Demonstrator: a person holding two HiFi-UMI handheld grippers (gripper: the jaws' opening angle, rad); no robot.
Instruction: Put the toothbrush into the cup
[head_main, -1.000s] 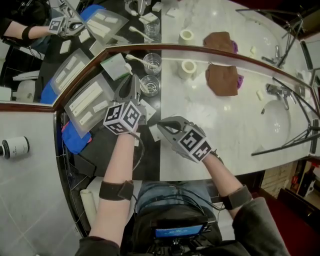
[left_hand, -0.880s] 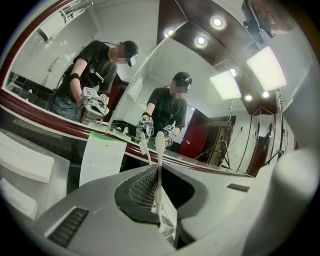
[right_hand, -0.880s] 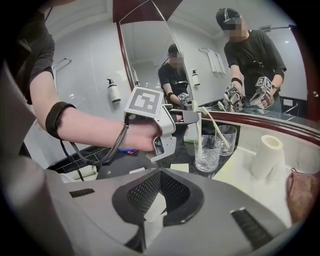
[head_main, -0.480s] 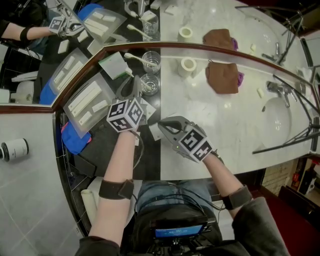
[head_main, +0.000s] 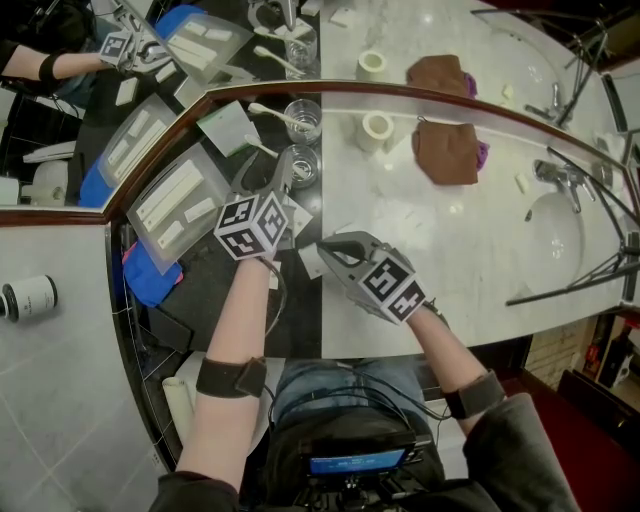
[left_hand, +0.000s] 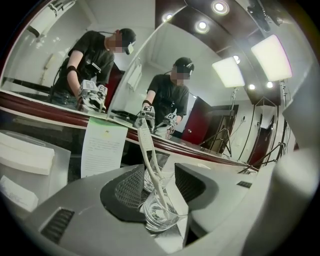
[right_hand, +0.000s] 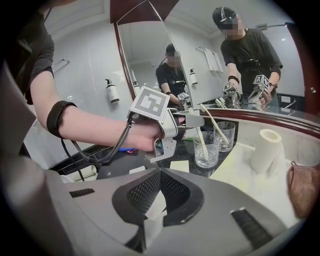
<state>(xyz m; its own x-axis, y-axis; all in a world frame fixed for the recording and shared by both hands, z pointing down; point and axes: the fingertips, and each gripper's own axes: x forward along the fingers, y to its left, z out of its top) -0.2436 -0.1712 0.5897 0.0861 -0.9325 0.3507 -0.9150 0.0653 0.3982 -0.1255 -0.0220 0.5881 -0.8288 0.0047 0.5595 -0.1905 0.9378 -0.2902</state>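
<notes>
A clear glass cup (head_main: 300, 166) stands on the dark counter strip, and in the left gripper view the cup (left_hand: 161, 217) sits between my jaws. The white toothbrush (left_hand: 147, 150) stands in it and leans up and to the left; its handle (head_main: 262, 147) sticks out past the rim. My left gripper (head_main: 268, 168) straddles the cup and its jaws are opening, with the pads off the brush. My right gripper (head_main: 328, 248) rests shut near the counter's front. A white scrap shows in its slit (right_hand: 152, 202); I cannot tell whether it is held.
A second glass (head_main: 303, 118) with another toothbrush stands behind the cup, by the mirror. A paper roll (head_main: 378, 130), a brown cloth (head_main: 445, 155) and the sink (head_main: 550, 235) lie to the right. A clear tray (head_main: 175, 205) of packets is on the left.
My left gripper's jaws have spread apart and let go of the toothbrush, which now rests in the cup. The gripper sank a little. My right gripper has not moved.
</notes>
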